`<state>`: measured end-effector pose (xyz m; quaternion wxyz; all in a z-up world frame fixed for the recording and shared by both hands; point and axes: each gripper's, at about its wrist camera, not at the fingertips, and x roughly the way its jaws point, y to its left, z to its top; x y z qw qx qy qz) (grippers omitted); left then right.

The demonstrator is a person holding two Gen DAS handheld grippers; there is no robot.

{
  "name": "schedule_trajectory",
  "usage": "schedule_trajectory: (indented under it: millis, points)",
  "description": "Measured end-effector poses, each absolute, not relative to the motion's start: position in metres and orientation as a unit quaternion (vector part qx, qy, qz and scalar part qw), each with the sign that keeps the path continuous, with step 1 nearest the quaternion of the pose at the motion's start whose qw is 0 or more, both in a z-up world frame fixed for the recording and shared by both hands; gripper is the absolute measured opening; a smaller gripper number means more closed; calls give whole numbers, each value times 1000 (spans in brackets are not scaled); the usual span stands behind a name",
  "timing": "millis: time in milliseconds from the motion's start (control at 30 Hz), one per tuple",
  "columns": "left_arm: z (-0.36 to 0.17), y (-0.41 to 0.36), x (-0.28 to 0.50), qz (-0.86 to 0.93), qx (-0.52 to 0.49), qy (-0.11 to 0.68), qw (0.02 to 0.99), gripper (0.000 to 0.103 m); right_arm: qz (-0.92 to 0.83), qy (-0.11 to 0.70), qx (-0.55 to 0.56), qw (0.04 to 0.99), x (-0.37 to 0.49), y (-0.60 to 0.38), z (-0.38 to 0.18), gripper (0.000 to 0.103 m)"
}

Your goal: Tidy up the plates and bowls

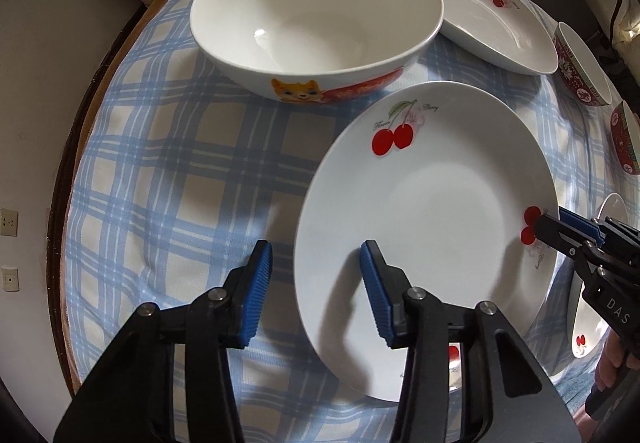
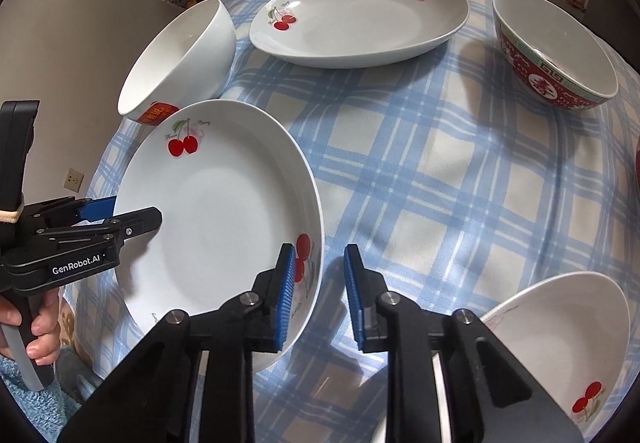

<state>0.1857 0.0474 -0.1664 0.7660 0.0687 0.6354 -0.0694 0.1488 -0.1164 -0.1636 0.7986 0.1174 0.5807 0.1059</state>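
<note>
A white cherry plate [image 1: 432,219] [image 2: 216,219] lies on the blue checked tablecloth between both grippers. My left gripper [image 1: 316,275] is open; its jaws straddle the plate's left rim, one finger over the plate, one over the cloth. My right gripper [image 2: 319,279] is open and straddles the plate's right rim by a cherry print. The left gripper also shows in the right wrist view [image 2: 120,215], and the right gripper in the left wrist view [image 1: 560,223]. A large white bowl with a cat print [image 1: 316,19] [image 2: 184,59] stands beyond the plate.
A second cherry plate [image 2: 360,23] [image 1: 492,19] lies at the far side. A red patterned bowl [image 2: 556,55] [image 1: 580,71] stands far right, another red bowl [image 1: 626,139] beside it. A third cherry plate [image 2: 560,343] lies near right. The round table edge [image 1: 68,171] curves on the left.
</note>
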Motion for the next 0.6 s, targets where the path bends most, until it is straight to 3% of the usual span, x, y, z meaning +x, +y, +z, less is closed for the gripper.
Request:
schedule_trajectory:
  millis: [167,600]
  points:
    - [-163,44,182,-80,68,632,768,28,108,580,120,799,148,-117,-162,18]
    - [-160,43,181,-75,63,630,771,28,106,584,126,795,143,-111,-168,15]
